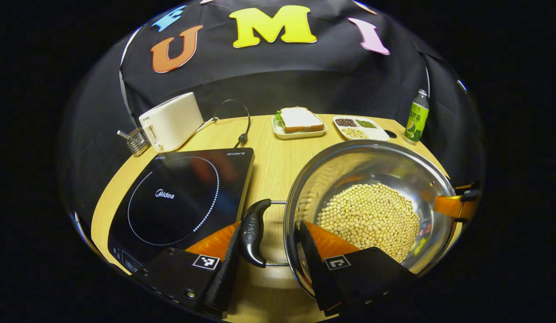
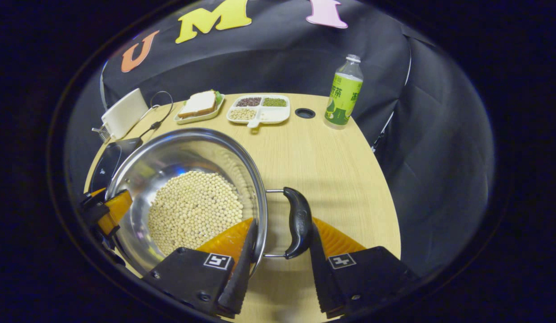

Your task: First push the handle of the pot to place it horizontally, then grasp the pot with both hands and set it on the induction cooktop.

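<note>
Pot [image 1: 372, 179] of beans sits on the worktop [image 1: 269, 148] beside the induction cooktop [image 1: 183, 197]; each hand-held gripper, left [image 1: 269, 251] and right [image 2: 280, 249], straddles a side handle and the rim, fingers spread.

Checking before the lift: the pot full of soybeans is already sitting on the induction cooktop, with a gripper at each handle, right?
Not quite. The left gripper view shows the pot on the wooden table, beside the induction cooktop, not on it. The soybeans and a gripper at each handle are right.
</note>
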Available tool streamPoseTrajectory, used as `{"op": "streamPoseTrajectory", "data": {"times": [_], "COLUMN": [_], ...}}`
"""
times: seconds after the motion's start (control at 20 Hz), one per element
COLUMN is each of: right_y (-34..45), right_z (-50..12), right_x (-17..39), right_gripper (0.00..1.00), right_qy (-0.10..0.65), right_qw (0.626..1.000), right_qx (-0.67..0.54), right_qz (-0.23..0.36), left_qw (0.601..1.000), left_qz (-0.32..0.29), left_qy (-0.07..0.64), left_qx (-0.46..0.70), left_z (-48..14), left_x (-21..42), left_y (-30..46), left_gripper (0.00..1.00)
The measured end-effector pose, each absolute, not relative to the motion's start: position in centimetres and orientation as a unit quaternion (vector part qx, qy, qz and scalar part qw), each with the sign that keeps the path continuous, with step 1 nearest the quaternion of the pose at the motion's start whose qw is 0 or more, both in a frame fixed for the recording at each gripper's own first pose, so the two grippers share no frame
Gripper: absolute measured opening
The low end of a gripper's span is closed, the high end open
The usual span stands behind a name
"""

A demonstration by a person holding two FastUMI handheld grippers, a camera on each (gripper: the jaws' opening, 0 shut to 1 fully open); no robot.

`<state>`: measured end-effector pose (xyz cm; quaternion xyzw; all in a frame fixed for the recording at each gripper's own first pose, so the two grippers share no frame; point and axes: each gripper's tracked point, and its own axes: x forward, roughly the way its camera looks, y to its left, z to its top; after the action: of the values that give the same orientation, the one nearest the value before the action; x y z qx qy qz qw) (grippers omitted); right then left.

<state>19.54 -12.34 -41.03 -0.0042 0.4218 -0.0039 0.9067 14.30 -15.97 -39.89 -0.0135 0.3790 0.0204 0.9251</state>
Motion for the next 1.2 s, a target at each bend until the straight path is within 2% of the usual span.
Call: {"op": "streamPoseTrajectory", "data": {"times": [0.1, 0.15, 0.2, 0.3, 0.45, 0.75, 1.2], "right_y": [-12.3, -12.2, -12.3, -12.2, -12.1, -11.5, -7.4], "right_z": [-41.0, -40.8, -40.9, -40.8, -40.5, -38.9, -32.7], "right_x": [19.6, 19.7, 19.6, 19.5, 19.3, 18.5, 17.0], "right_gripper": [0.59, 0.57, 0.57, 0.55, 0.57, 0.55, 0.55], "right_qy": [0.414, 0.409, 0.406, 0.404, 0.401, 0.395, 0.371], "right_qw": [0.91, 0.913, 0.914, 0.915, 0.916, 0.919, 0.929], "right_qx": [0.002, 0.001, 0.0, 0.001, -0.005, -0.001, 0.012], "right_qz": [-0.005, -0.005, -0.006, -0.005, -0.004, -0.004, -0.005], "left_qw": [0.924, 0.924, 0.925, 0.925, 0.924, 0.928, 0.939], "left_qz": [0.024, 0.026, 0.024, 0.025, 0.026, 0.022, 0.019], "left_qy": [0.381, 0.38, 0.379, 0.379, 0.381, 0.372, 0.344], "left_qx": [-0.019, -0.018, -0.015, -0.02, -0.023, -0.02, -0.015], "left_z": [-39.7, -39.9, -39.6, -39.7, -39.5, -37.9, -31.7], "left_x": [14.3, 14.4, 14.3, 14.2, 13.8, 13.5, 12.9], "left_y": [-16.0, -16.0, -16.0, -16.0, -15.8, -15.0, -10.7], "left_gripper": [0.67, 0.75, 0.63, 0.62, 0.61, 0.61, 0.61]}}
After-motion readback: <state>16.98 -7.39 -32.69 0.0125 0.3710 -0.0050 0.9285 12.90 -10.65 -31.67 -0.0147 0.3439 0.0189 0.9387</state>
